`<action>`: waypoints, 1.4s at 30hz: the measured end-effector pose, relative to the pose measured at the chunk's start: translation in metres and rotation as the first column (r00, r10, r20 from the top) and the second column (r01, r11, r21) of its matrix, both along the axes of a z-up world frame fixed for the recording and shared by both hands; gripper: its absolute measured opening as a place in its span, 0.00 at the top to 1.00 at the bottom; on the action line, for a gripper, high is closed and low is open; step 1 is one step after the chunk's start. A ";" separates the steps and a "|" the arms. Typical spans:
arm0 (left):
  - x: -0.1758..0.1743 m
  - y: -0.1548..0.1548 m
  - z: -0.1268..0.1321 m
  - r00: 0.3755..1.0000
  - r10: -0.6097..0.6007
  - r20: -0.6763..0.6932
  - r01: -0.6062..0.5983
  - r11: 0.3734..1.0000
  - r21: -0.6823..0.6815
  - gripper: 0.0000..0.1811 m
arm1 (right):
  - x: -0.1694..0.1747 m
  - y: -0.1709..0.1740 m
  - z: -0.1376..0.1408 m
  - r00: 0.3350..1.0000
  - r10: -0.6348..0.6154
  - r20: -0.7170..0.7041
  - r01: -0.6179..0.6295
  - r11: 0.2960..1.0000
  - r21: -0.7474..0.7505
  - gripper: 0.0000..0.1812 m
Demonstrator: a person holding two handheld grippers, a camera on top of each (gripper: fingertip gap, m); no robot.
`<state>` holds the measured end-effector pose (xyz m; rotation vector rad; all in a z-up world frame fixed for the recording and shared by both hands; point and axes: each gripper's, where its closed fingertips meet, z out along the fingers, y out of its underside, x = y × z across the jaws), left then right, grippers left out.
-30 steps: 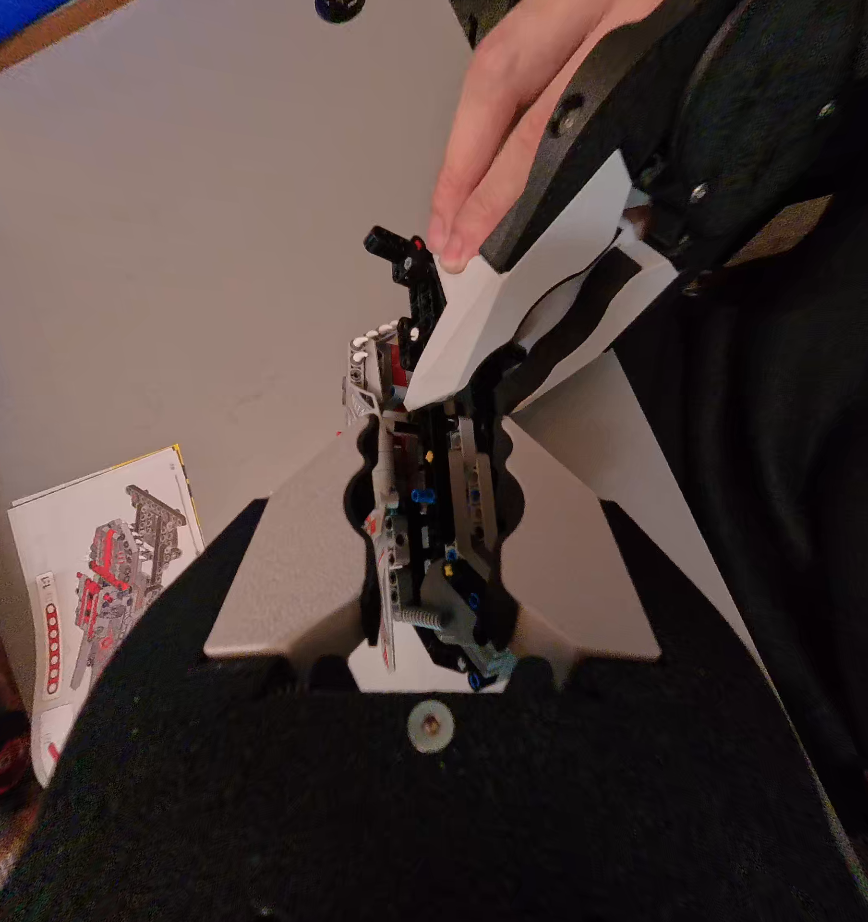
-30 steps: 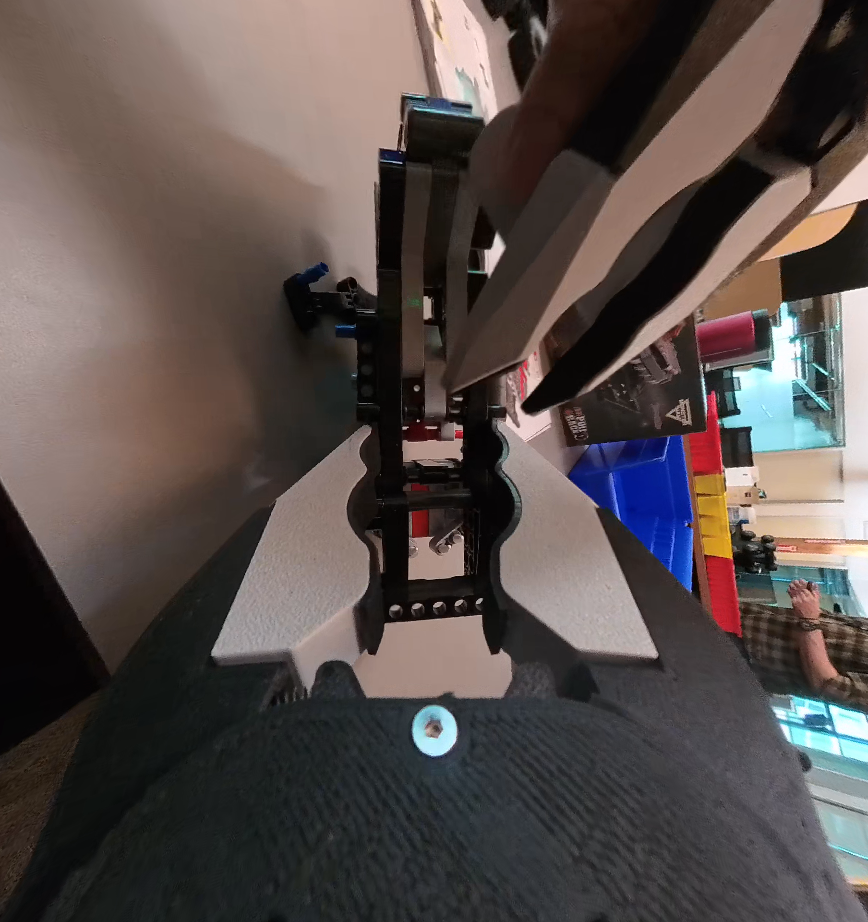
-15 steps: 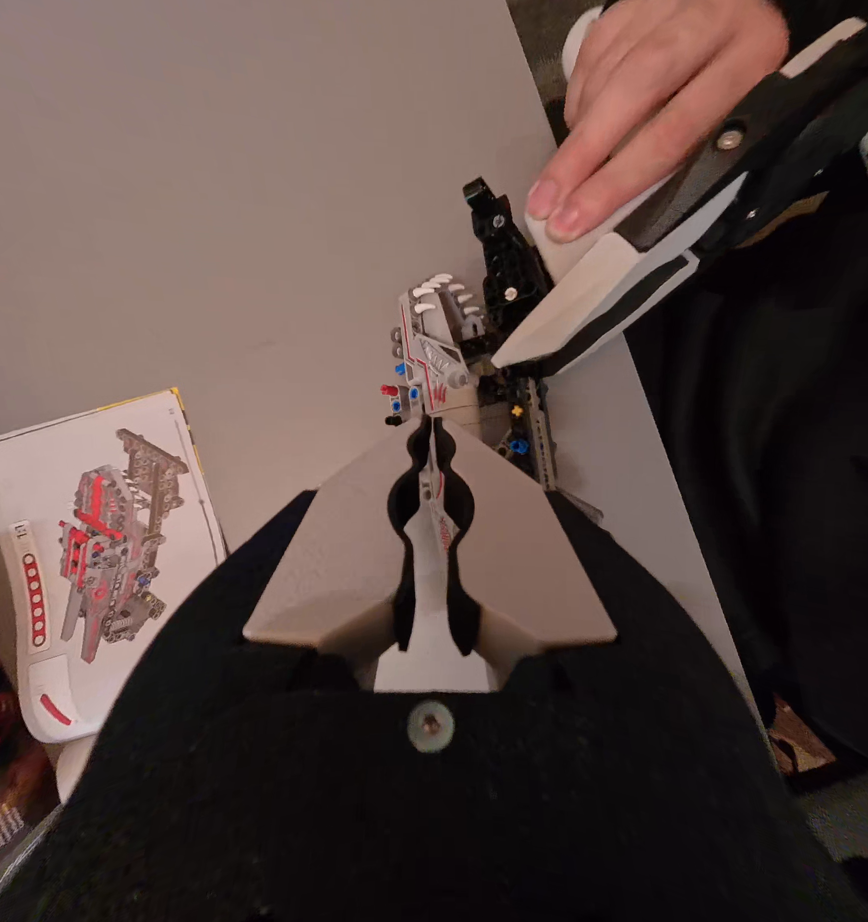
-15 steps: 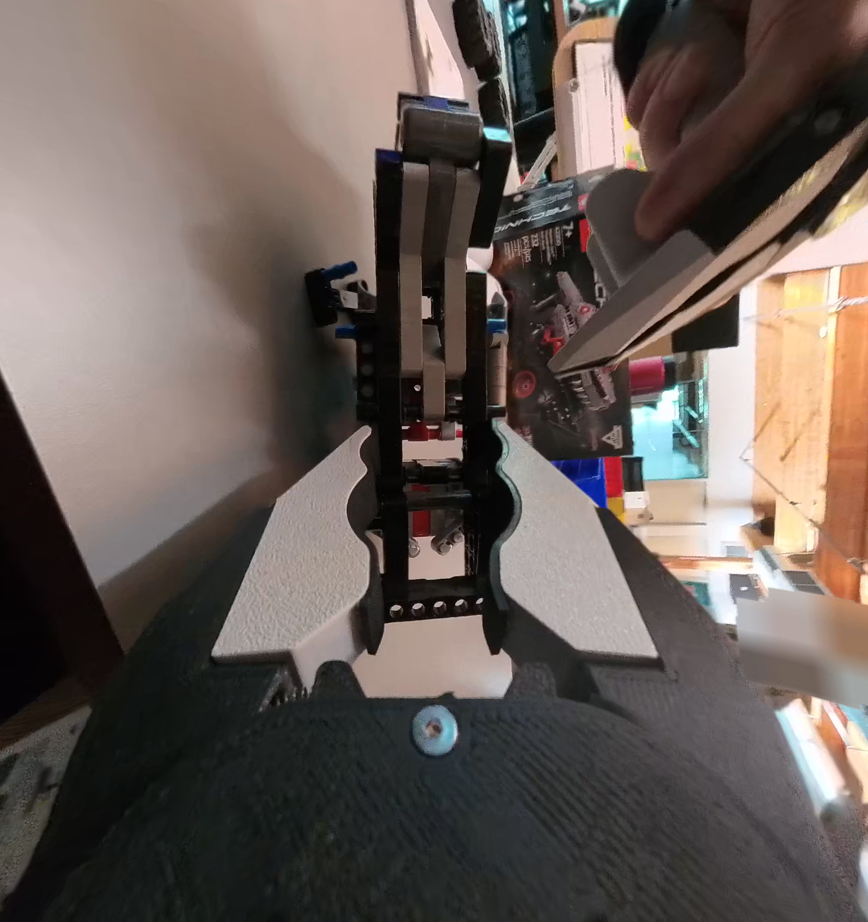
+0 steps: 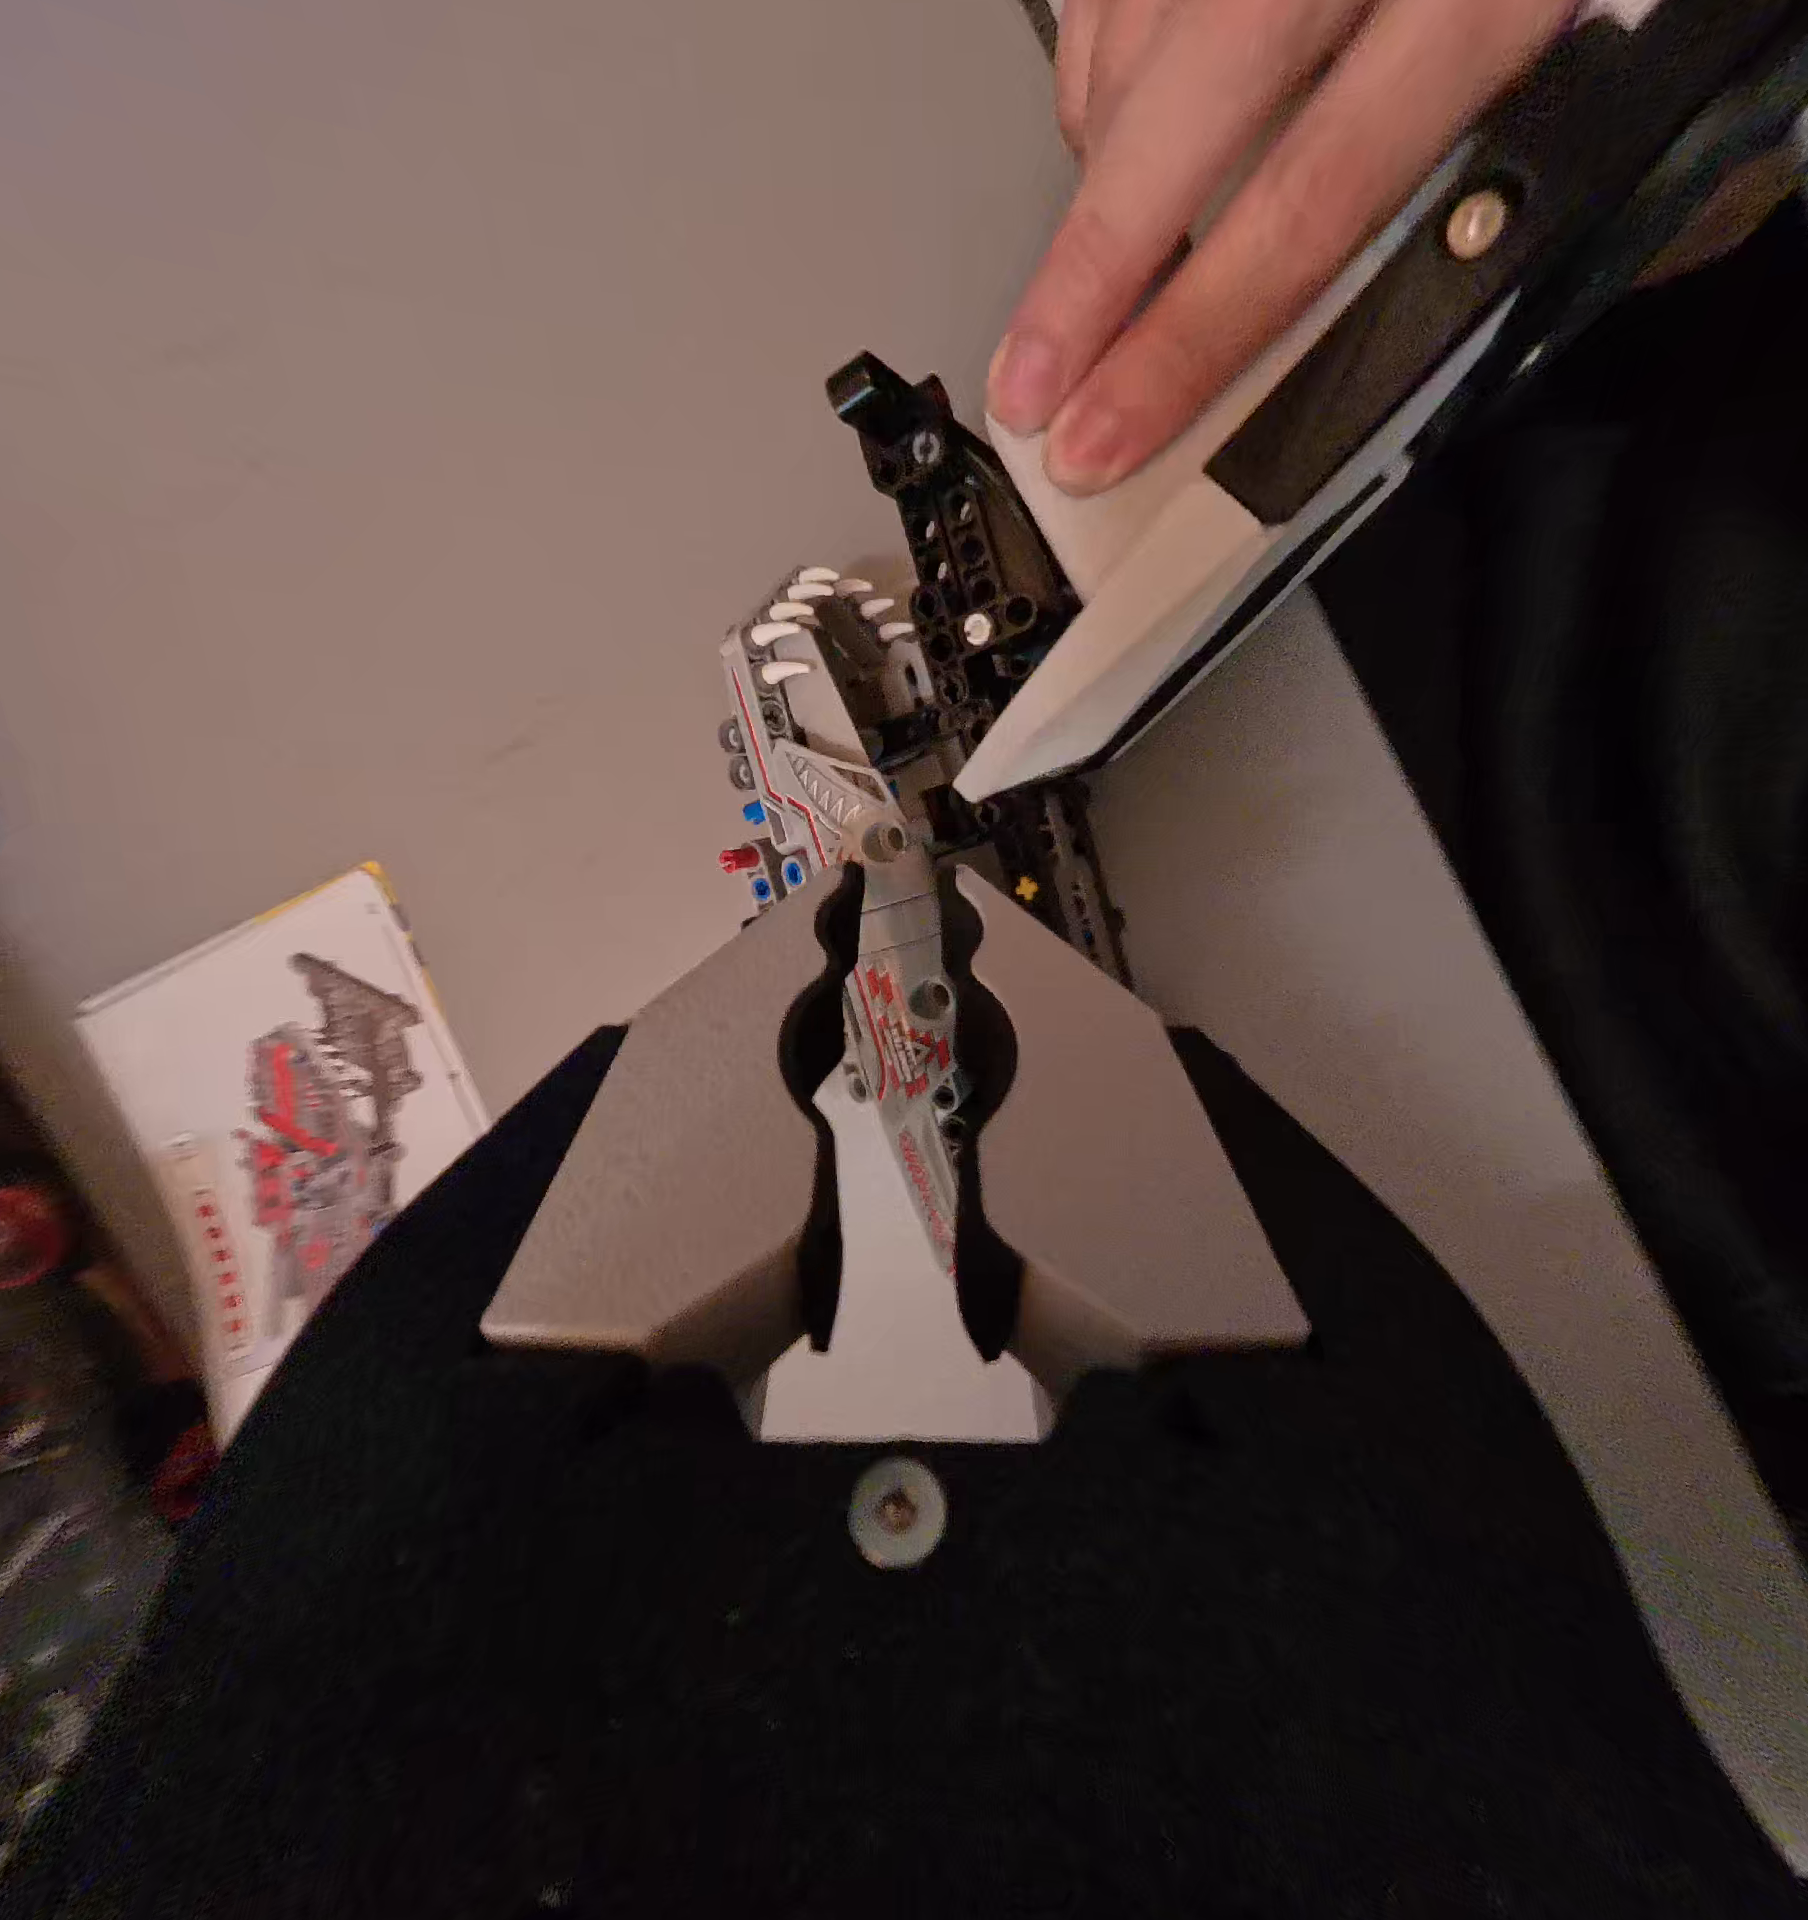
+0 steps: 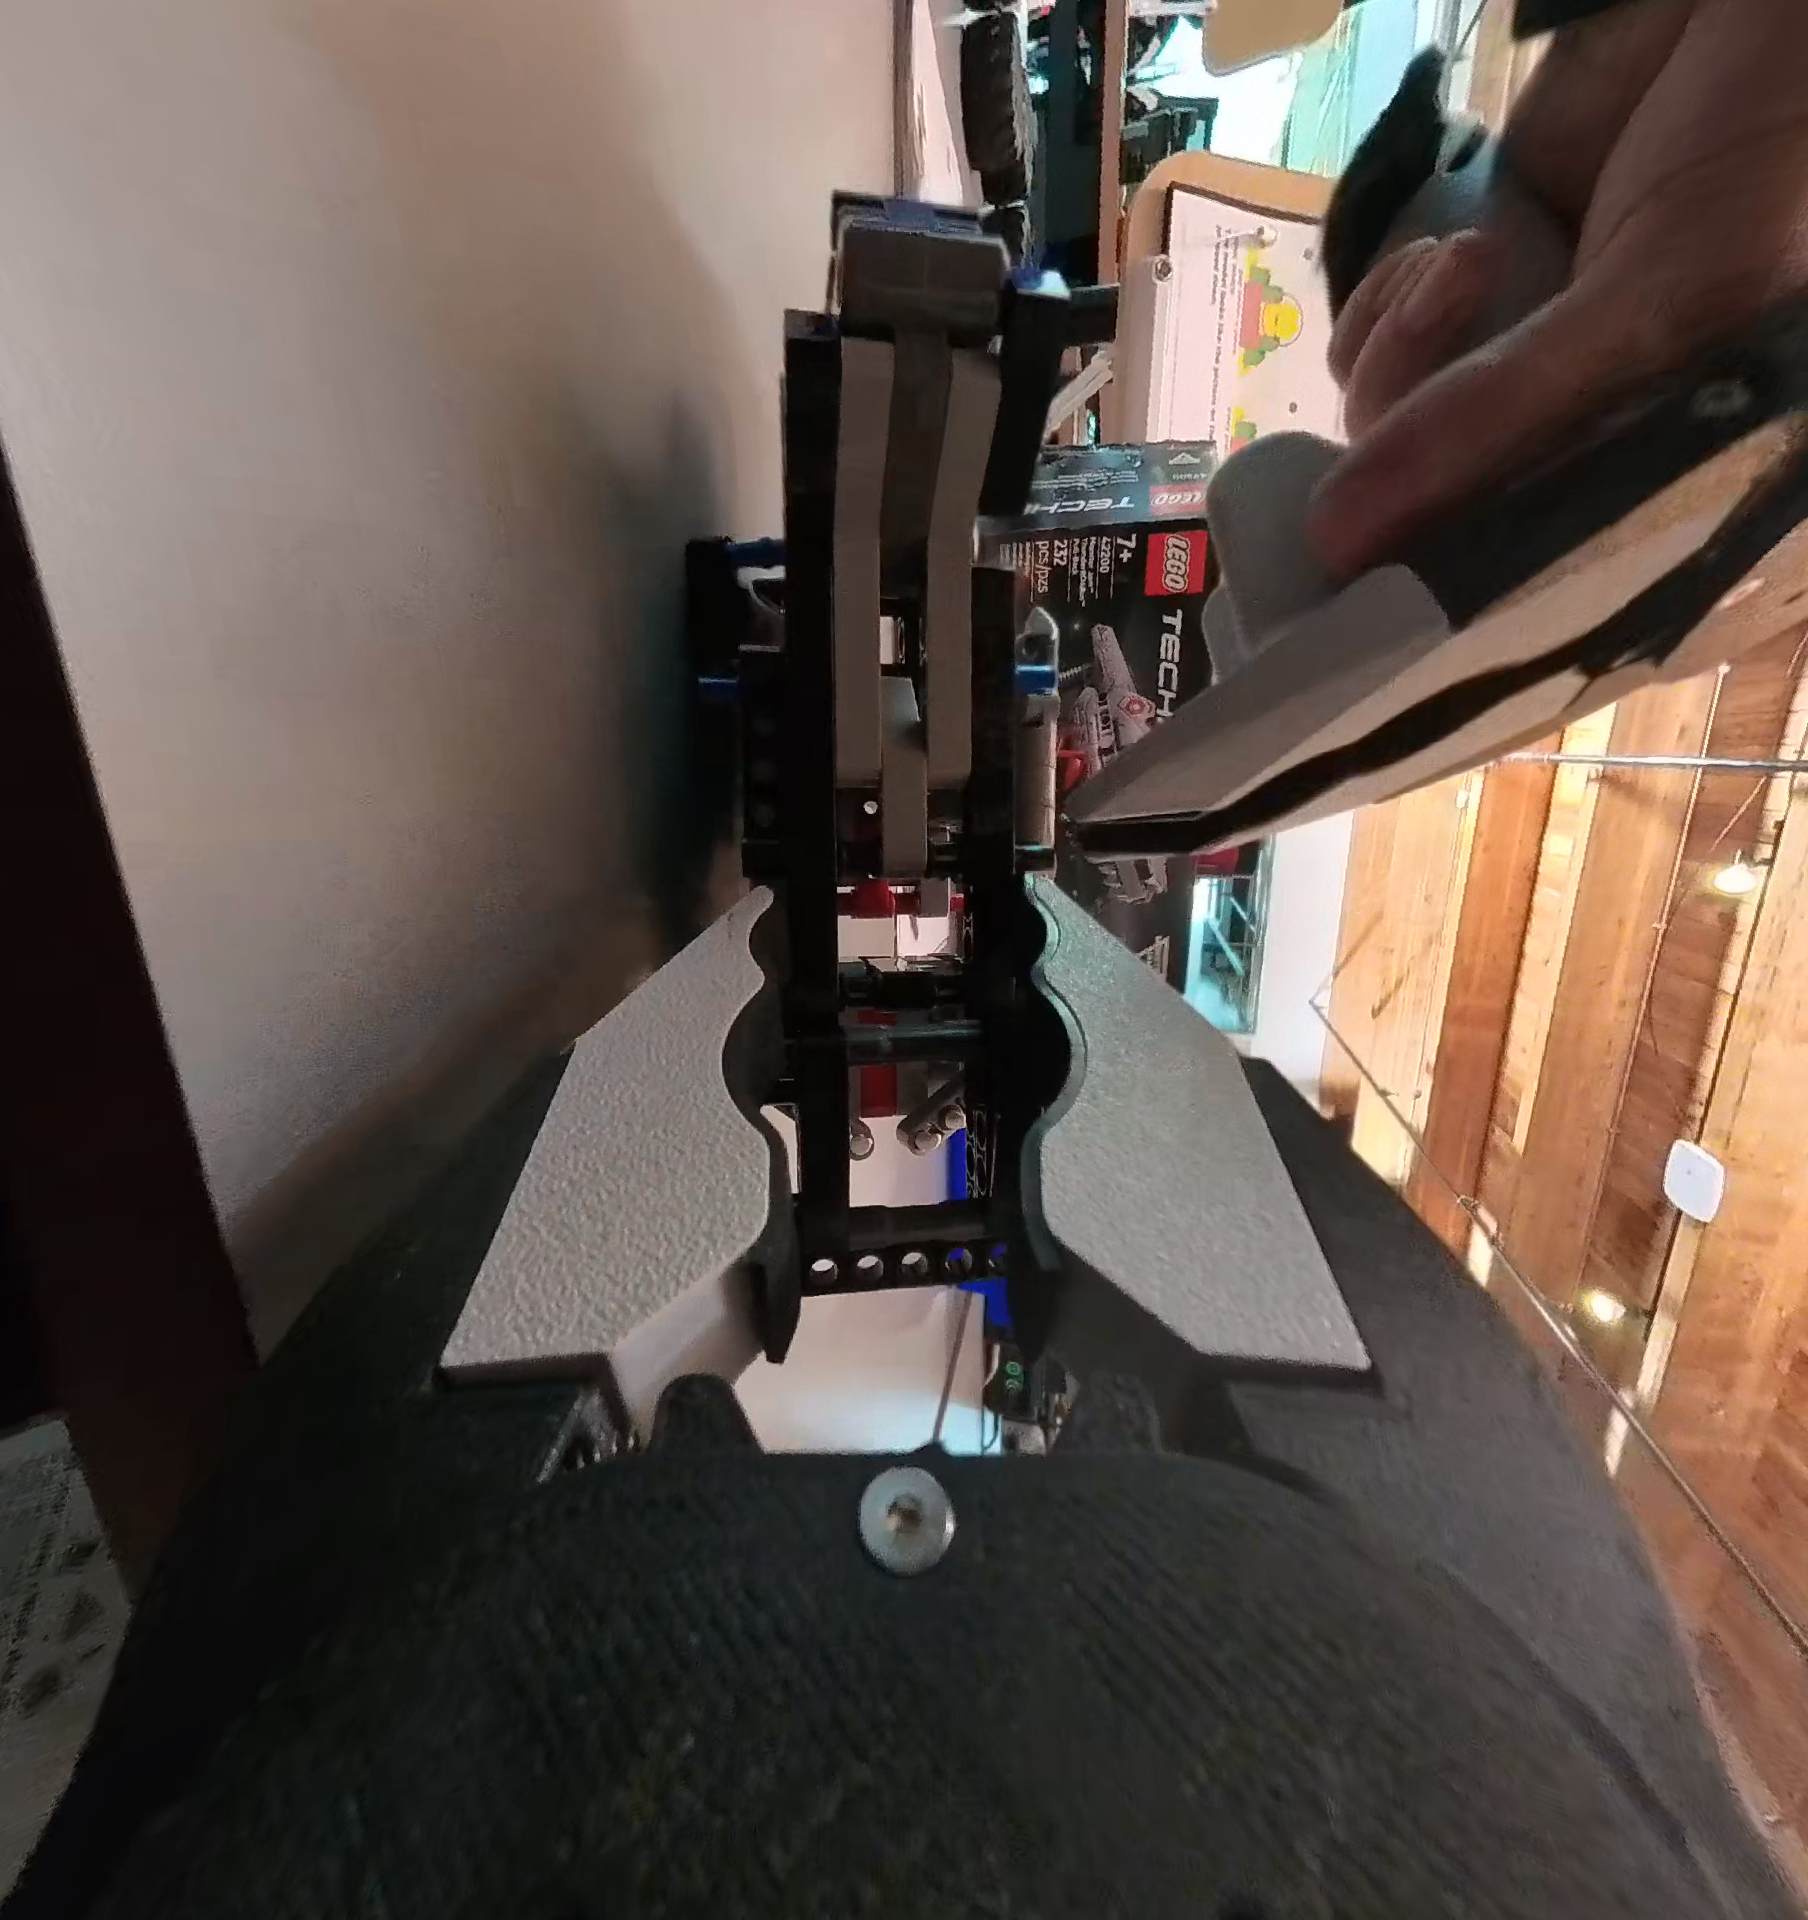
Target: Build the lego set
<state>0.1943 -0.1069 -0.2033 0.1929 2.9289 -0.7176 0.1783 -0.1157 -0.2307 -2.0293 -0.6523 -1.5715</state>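
A: The lego model (image 6: 905, 644) is the big piece here, a black beam frame with grey panels held up just above the pale counter (image 5: 360, 416), the right gripper (image 6: 905, 1049) with its fingers clenched on the frame's lower end.

B: And the left gripper (image 5: 895, 1049)?

A: Its fingers are closed on a grey printed panel (image 5: 905, 1070), whose tip meets the model's side near the toothed jaw section (image 5: 812, 665).

B: So how should the join go?

A: I'd judge the right should hold the frame rigid while the left lines the panel's pin hole up squarely before pushing. Push along the pin's axis; a skewed press could twist the frame.

B: The instruction booklet (image 5: 287, 1122)?

A: Lying on the counter to the left, well apart.
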 end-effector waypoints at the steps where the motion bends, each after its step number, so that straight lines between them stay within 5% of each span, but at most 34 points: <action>1: 0.001 0.001 -0.002 0.998 -0.018 0.059 0.017 1.000 0.014 0.93 | 0.001 0.000 0.000 1.000 -0.006 -0.005 0.006 1.000 0.007 0.77; 5: 0.003 -0.003 -0.006 0.982 -0.056 0.183 0.054 0.998 0.013 0.93 | 0.003 0.000 0.000 1.000 -0.014 -0.017 0.015 1.000 0.024 0.77; 13: -0.017 -0.006 -0.011 0.995 -0.010 0.099 0.018 0.997 -0.077 0.76 | 0.003 0.002 -0.001 1.000 -0.018 0.016 0.018 1.000 0.018 0.77; 19: -0.009 -0.010 -0.013 0.980 0.101 0.173 -0.079 0.989 -0.129 0.86 | 0.002 0.001 -0.004 0.999 -0.018 0.045 0.017 0.999 0.030 0.77; 42: -0.014 -0.010 -0.016 0.978 0.039 0.206 -0.020 0.995 -0.093 0.87 | 0.000 0.001 -0.007 0.997 -0.009 0.072 0.005 0.998 0.060 0.77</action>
